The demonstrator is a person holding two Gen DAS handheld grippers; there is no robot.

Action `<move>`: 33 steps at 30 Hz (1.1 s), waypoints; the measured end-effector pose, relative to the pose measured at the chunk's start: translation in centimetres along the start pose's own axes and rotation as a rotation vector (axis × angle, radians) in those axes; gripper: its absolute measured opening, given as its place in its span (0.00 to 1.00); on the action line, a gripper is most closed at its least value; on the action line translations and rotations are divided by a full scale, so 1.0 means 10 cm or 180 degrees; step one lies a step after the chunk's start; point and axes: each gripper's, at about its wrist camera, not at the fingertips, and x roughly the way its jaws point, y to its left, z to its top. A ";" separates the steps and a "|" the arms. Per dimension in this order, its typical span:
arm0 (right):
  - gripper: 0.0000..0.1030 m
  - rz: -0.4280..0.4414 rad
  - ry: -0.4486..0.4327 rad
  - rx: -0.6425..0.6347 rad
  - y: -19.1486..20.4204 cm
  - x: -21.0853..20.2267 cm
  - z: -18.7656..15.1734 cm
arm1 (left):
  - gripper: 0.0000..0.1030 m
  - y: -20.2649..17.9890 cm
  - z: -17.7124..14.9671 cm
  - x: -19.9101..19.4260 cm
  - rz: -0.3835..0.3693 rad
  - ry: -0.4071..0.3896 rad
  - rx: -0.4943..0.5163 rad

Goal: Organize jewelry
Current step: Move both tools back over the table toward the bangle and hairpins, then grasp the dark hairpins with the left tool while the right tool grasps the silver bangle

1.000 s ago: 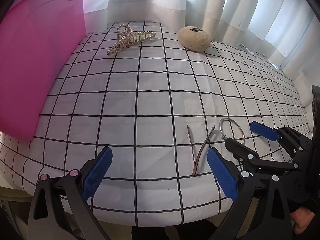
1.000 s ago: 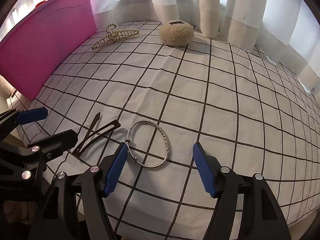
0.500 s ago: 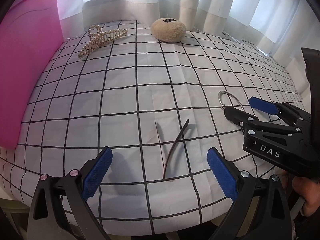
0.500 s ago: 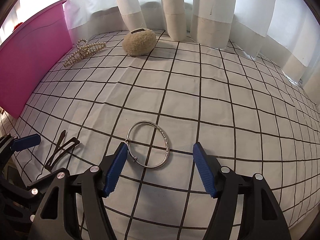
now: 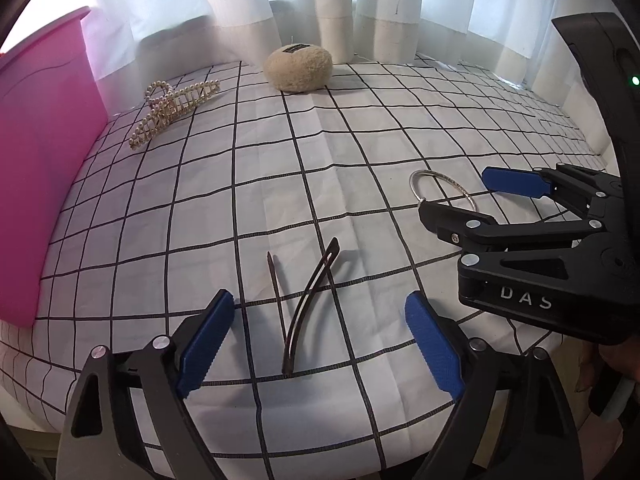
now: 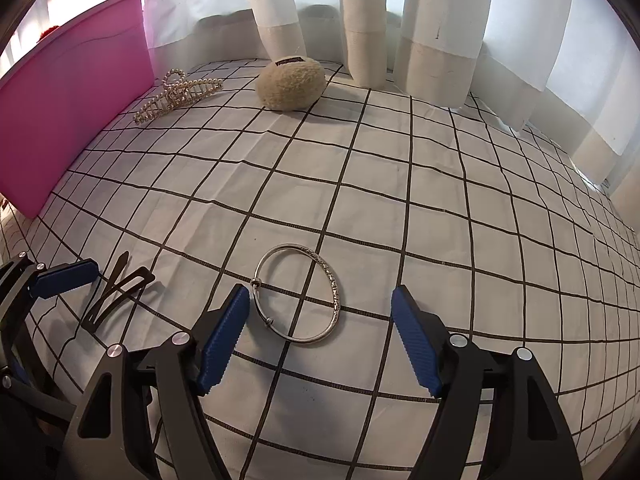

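A brown open hair clip [image 5: 306,300] lies on the checked cloth between the fingers of my open left gripper [image 5: 320,340]; it also shows in the right wrist view [image 6: 116,294]. A silver bangle [image 6: 298,294] lies between the fingers of my open right gripper [image 6: 320,340]; the left wrist view shows part of it [image 5: 440,184] behind the right gripper's fingers [image 5: 516,182]. A pearl claw clip [image 5: 174,110] and a beige fluffy pouch [image 5: 300,68] lie at the far side. Both grippers are empty.
A pink bin [image 5: 36,168] stands along the left edge, also in the right wrist view [image 6: 68,96]. White curtains [image 6: 360,20] hang behind the table. The checked cloth [image 6: 400,184] drops off at the near edge.
Both grippers have swung to the right and come lower over the cloth. The hair clip now sits centred between the left fingers; the bangle stays between the right fingers.
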 end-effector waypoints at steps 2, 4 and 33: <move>0.67 0.0027 0.0003 -0.0003 0.00 0.00 0.00 | 0.69 -0.01 0.00 -0.02 -0.0023 -0.0021 0.0028; 0.65 0.0036 0.0018 -0.0004 0.00 0.00 0.01 | 0.65 -0.02 0.00 -0.03 -0.0034 -0.0030 0.0028; 0.41 0.0119 -0.0091 0.0015 0.11 -0.22 0.25 | 0.15 0.29 0.29 -0.36 -0.0026 -0.0260 -0.0187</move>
